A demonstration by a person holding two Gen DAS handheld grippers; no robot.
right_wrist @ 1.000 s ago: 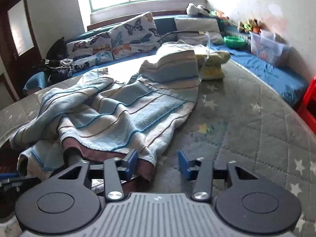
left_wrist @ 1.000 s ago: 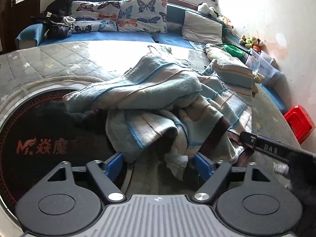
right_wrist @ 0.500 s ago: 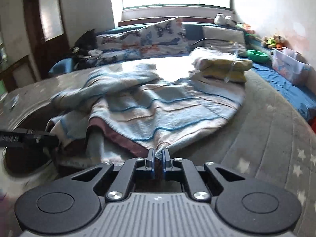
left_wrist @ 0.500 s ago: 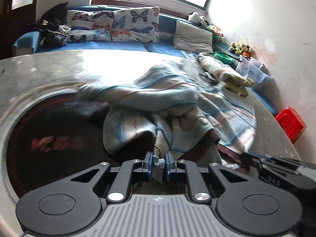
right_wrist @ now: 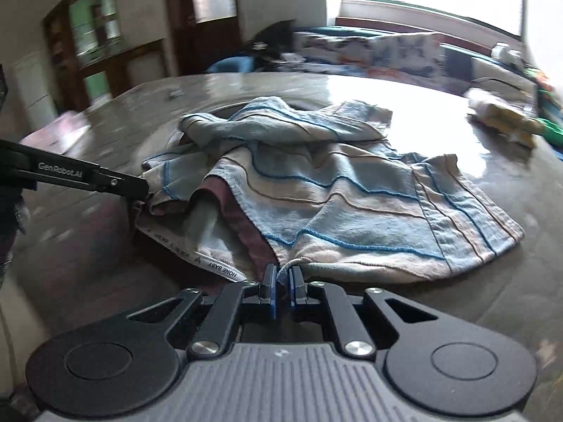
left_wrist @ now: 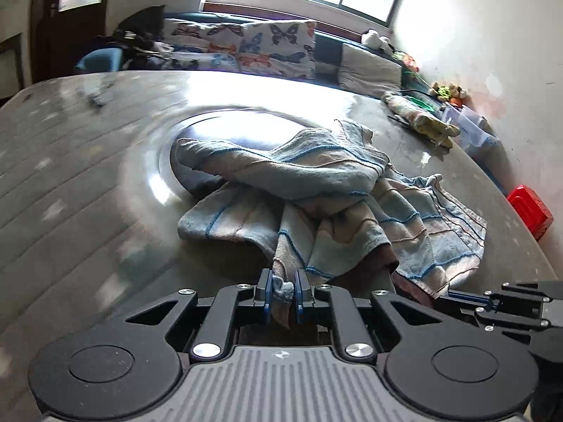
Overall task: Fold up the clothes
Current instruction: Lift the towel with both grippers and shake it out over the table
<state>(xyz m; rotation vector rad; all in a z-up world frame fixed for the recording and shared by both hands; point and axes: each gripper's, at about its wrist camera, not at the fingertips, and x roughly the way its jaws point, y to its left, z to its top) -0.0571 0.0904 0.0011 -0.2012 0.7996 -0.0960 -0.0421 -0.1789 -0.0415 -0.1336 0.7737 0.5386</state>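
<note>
1. Striped blue-beige garment [left_wrist: 316, 190] lies crumpled mid-frame on the counter [left_wrist: 88, 211]; left tool [left_wrist: 282, 290] and right tool [right_wrist: 280, 281] each pinch an edge.
2. Risk: shallow pinches slip; bunched layers drag along.

1. To your left, the grey quilted surface [left_wrist: 70, 190] lies bare and open for passing.
2. Ahead, the crumpled striped garment [left_wrist: 327, 190] blocks the middle.
3. Far right, a folded pile [left_wrist: 418, 119] sits near the edge.

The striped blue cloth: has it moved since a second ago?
Yes. Pinched by both grippers, the striped cloth has slid off the round dark mat toward the camera.
</note>
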